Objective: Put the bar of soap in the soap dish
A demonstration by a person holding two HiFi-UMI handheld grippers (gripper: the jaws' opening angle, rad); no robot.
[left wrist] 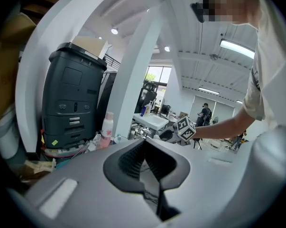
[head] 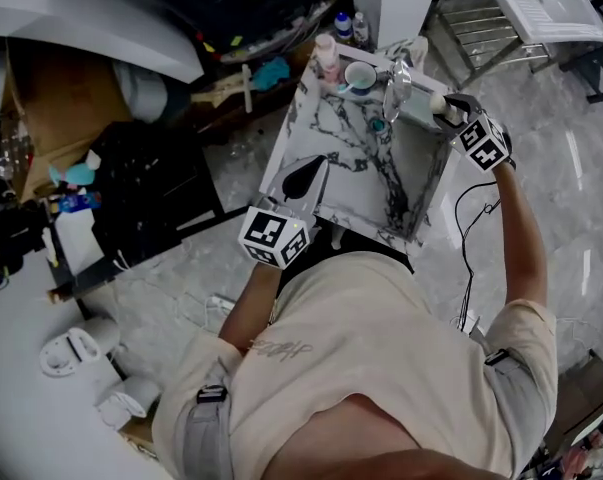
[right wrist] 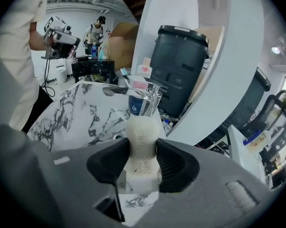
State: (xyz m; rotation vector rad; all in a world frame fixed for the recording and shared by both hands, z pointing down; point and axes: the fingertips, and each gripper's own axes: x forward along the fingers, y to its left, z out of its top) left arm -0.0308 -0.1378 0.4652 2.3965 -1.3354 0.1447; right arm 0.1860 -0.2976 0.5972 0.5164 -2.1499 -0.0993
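Gripping the bar of soap [right wrist: 142, 125] by its middle, your right claw [right wrist: 143, 148] holds it over the marbled sink [right wrist: 81, 113], near the faucet [right wrist: 151, 95]. Your left claw [left wrist: 143, 152] sits closed, nothing between its pads.

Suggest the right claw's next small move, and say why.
Probably lower the right claw a little toward the base of the chrome tap, grip unchanged. The cream-white soap bar is clamped between its jaws, above the white marble-veined sink and not set down. I cannot make out the soap dish.
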